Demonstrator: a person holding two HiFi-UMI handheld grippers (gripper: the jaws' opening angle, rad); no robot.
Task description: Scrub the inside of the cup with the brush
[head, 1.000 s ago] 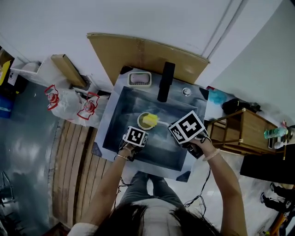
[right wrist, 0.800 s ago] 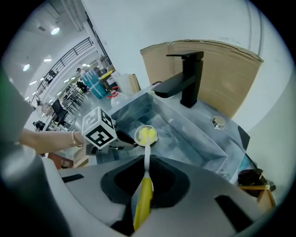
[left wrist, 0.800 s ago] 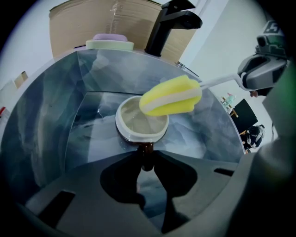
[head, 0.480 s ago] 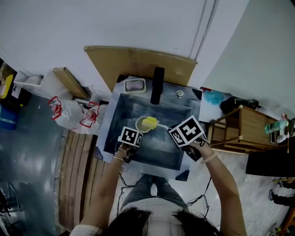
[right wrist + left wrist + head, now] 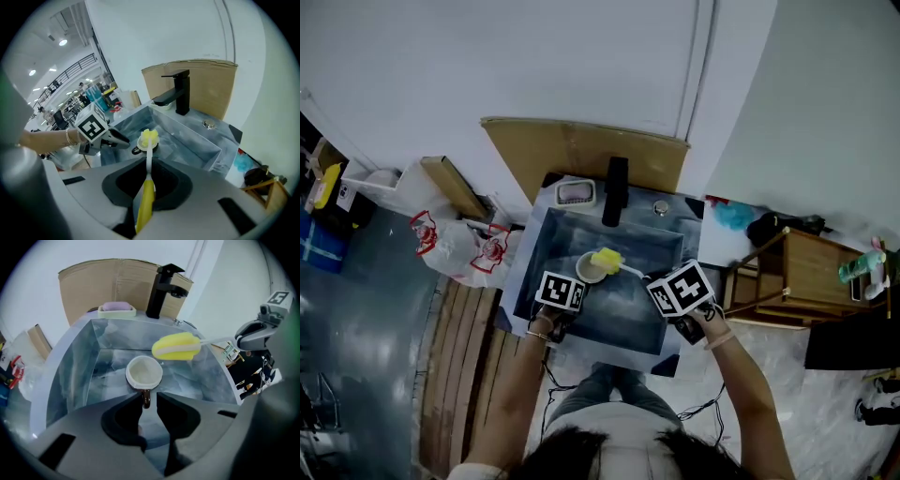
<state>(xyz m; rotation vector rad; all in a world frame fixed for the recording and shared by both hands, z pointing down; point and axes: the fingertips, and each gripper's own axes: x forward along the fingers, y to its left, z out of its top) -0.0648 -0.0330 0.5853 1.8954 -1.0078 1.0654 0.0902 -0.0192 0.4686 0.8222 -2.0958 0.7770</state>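
The small white cup (image 5: 144, 372) stands upright in the middle of the grey steel sink (image 5: 70, 371), so the left gripper (image 5: 150, 398) has just been opening its jaws, now apart round the handle, while the right gripper (image 5: 149, 164) clamps the yellow sponge brush (image 5: 145, 206) above the sink's middle, probably ready to scrub.

The head camera looks steeply down over the sink (image 5: 623, 314); each gripper camera peers close along its jaws into it, seemingly from opposite sides, all sharing the black tap (image 5: 616, 192).
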